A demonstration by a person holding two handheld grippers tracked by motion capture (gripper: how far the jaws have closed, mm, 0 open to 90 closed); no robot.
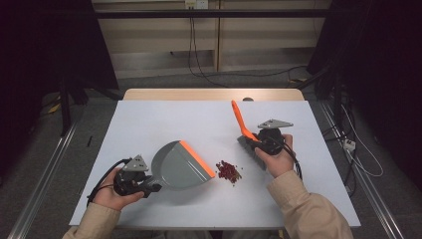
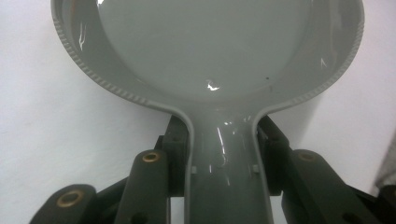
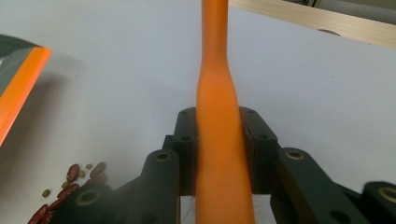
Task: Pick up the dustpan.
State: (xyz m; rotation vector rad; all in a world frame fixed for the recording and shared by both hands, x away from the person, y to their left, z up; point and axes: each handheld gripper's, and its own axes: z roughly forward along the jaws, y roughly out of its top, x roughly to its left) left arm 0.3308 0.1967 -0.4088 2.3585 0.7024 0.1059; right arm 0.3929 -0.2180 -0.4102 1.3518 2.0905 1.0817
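A grey dustpan (image 1: 178,164) with an orange lip rests at the table's front left. My left gripper (image 1: 149,188) is shut on its handle (image 2: 223,172), the pan spreading out ahead of the jaws. A small pile of red beans (image 1: 228,171) lies just right of the lip. At the right, my right gripper (image 1: 259,142) is shut on the orange handle (image 3: 219,140) of a brush (image 1: 246,134); its dark bristles angle down toward the table beside the beans. In the right gripper view the beans (image 3: 70,186) lie at the lower left.
The white table top (image 1: 149,124) has open room at the back and left. A wooden strip (image 1: 214,94) runs along its far edge. Cables trail on the floor beyond and to the right.
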